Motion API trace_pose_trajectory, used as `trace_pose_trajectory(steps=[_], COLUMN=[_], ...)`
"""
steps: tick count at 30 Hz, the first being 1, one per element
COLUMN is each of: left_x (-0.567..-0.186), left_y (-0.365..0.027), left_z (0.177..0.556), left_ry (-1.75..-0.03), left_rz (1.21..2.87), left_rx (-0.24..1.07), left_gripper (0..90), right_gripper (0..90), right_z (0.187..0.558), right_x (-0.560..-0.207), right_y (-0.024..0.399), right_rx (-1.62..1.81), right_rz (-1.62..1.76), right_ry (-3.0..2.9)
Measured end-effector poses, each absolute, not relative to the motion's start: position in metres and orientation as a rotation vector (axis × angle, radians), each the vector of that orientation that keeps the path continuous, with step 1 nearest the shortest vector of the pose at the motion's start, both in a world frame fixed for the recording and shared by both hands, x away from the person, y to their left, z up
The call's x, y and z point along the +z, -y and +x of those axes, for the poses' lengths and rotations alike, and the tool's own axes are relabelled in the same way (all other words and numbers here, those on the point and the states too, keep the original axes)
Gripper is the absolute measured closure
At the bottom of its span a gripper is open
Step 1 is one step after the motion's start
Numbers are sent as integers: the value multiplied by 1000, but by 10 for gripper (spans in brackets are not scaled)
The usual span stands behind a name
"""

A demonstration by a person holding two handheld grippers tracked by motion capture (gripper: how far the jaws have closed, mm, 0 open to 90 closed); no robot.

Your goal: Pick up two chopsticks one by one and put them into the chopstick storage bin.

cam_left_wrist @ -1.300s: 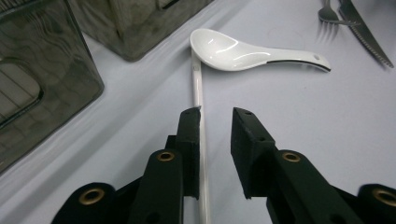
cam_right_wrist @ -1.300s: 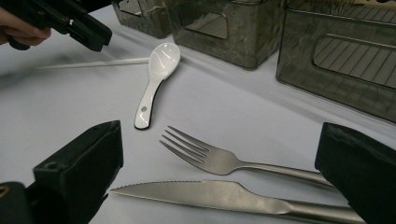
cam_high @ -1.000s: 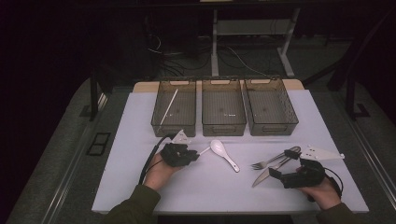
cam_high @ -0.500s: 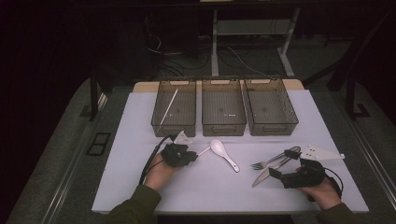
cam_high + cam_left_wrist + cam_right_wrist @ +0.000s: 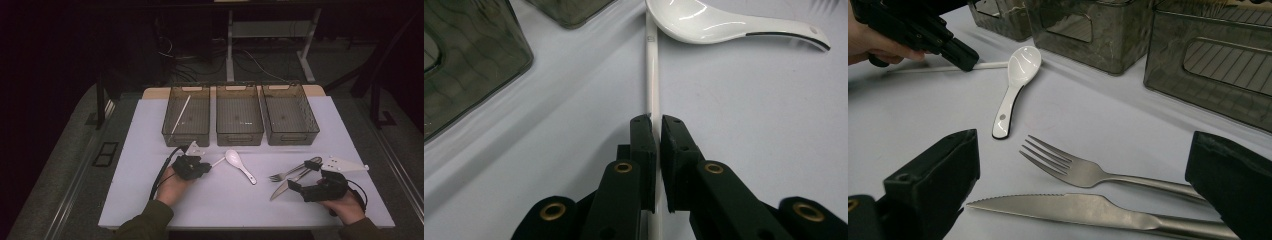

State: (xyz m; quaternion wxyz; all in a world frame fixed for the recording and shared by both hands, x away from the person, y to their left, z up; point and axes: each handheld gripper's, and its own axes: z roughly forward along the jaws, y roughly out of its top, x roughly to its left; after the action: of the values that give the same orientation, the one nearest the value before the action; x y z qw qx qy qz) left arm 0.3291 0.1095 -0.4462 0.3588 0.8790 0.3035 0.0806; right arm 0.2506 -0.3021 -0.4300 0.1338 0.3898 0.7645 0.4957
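Chopstick [image 5: 653, 75] between left claw [image 5: 657, 121] pads (pinched)

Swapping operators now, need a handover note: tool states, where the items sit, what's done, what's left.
Left tool: shut on the white chopstick, which lies on the table beside the white spoon.
Right tool: open, with the fork and knife lying between its jaws, not gripped.
Done: one chopstick already in the left bin.
Left: lift the gripped chopstick; spoon, fork and knife are unsorted; the middle and right bins look empty.
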Motion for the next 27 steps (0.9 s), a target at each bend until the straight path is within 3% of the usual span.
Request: trace_pose_trajectory(steps=[27], left_x=[-433], left_y=[-121], left_z=[332], left_ry=[-808], left_rz=[2272], left_rx=[181], left_gripper=[839], right_gripper=[11], right_z=[249], right_x=[-428], right_y=[305], right_rx=[1444], right_rz=[1121], right_ry=[-2201])
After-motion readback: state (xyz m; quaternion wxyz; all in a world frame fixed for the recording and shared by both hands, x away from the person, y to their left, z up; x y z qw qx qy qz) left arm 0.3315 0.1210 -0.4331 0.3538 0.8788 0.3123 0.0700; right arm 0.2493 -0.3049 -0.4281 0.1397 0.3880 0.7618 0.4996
